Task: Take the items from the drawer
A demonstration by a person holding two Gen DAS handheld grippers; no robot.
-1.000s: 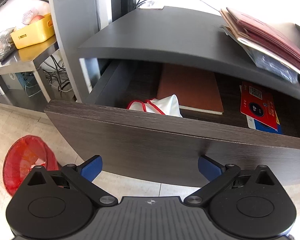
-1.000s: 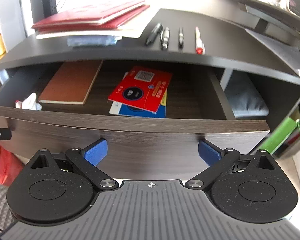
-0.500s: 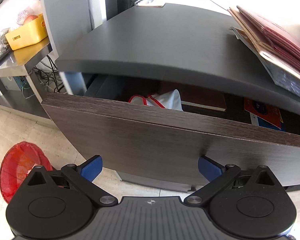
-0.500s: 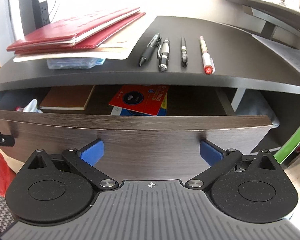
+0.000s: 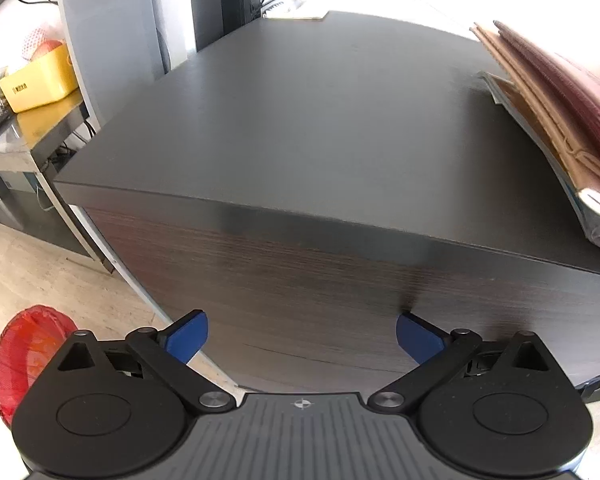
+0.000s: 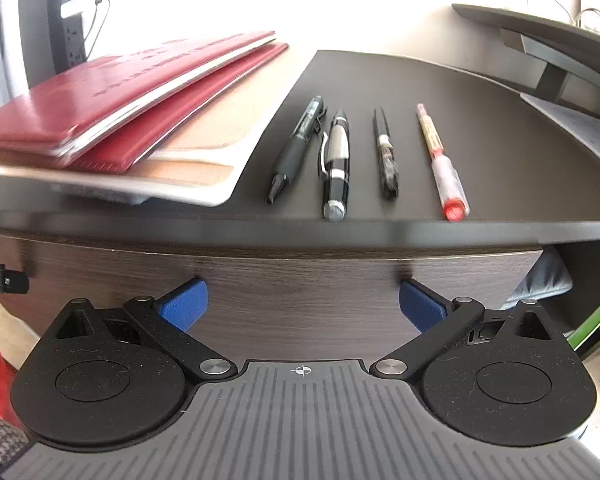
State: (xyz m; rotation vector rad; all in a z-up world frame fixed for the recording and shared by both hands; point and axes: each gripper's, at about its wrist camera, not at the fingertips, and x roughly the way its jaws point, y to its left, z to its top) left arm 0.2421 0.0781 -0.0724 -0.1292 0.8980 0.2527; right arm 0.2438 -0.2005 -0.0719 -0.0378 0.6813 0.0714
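Drawer (image 6: 284, 280) front shut flush under desktop (image 5: 320, 128); contents hidden. Left gripper (image 5: 302, 334) and right gripper (image 6: 303, 306) spread wide, empty. Folders (image 6: 112, 100) cropped, blurred.

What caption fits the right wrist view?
Open right claw faces a shut drawer front; four pens lie on the desk above.

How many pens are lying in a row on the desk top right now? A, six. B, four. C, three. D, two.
B: the right wrist view shows four pens side by side on the desk, a black one, a black and silver one, a slim dark one and a clear red-tipped one.
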